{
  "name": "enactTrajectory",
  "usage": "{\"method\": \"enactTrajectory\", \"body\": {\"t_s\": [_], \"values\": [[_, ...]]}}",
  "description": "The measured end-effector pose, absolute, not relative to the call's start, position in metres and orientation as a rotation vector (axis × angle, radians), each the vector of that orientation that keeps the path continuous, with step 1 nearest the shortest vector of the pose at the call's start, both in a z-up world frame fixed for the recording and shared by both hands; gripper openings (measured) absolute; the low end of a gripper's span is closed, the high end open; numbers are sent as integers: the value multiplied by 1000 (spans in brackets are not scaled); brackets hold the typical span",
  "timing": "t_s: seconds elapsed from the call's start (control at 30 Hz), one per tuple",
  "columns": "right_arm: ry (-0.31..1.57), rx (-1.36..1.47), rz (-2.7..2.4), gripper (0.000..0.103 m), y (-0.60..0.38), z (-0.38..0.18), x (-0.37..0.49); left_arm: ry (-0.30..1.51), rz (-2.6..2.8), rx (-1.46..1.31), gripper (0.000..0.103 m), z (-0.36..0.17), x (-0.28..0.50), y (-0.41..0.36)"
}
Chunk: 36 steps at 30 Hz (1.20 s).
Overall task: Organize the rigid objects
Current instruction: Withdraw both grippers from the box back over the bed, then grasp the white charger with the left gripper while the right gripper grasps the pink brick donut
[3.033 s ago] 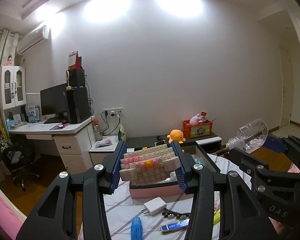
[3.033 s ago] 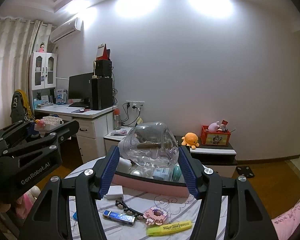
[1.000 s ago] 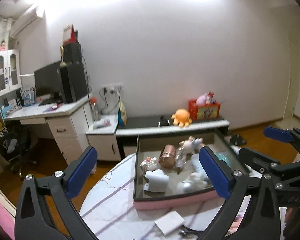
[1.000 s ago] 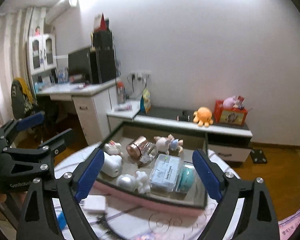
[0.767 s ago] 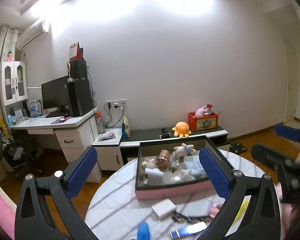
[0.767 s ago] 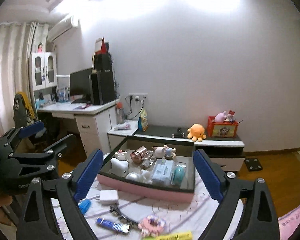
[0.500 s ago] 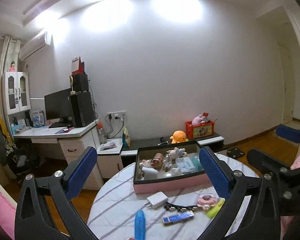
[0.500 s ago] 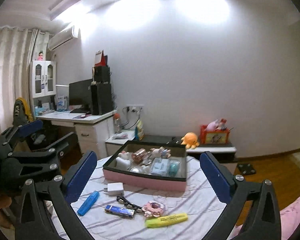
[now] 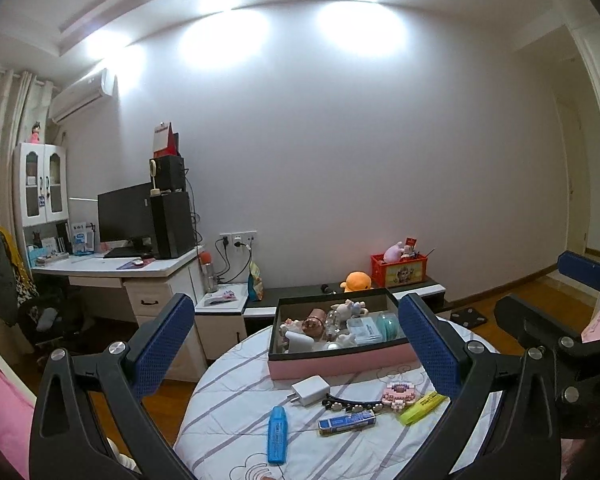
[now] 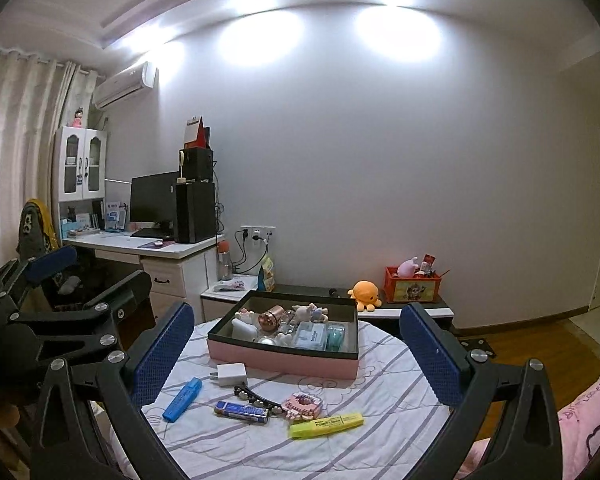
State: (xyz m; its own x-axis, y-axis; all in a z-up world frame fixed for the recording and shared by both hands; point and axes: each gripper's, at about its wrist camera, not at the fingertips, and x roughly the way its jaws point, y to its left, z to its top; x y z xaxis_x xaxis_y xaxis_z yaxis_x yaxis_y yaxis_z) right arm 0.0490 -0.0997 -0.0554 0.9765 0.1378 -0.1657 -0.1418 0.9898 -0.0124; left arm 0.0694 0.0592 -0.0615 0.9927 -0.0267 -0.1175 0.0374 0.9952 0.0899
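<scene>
Right wrist view: right gripper [image 10: 298, 354], jaws just spread wide and empty, frames the pink box [image 10: 284, 358] (already cluttered) at frame centre; blue marker [image 10: 182, 399], yellow highlighter [image 10: 326, 425] lie below. Left gripper [image 9: 298, 344] likewise spread.

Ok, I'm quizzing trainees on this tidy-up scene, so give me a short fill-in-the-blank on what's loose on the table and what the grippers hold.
1. The box has a ____ outer wall.
2. The white charger lies ____ the box.
3. The highlighter beside the right gripper is ____.
4. The left gripper holds ____.

Missing words: pink; outside; yellow; nothing
</scene>
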Motion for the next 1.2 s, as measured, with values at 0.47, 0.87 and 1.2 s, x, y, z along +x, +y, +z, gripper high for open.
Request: {"method": "enactTrajectory", "body": {"t_s": [0.47,0.87,1.2], "values": [[180,-21,117,103,-103,-63,42,145,-46,108,103,-68,71,51],[317,-24,94,103,-110,-102,75,324,-65,16,103,-110,112,89],[583,-13,79,103,-122,-184,130,545,-34,-11,103,-179,156,117]]}}
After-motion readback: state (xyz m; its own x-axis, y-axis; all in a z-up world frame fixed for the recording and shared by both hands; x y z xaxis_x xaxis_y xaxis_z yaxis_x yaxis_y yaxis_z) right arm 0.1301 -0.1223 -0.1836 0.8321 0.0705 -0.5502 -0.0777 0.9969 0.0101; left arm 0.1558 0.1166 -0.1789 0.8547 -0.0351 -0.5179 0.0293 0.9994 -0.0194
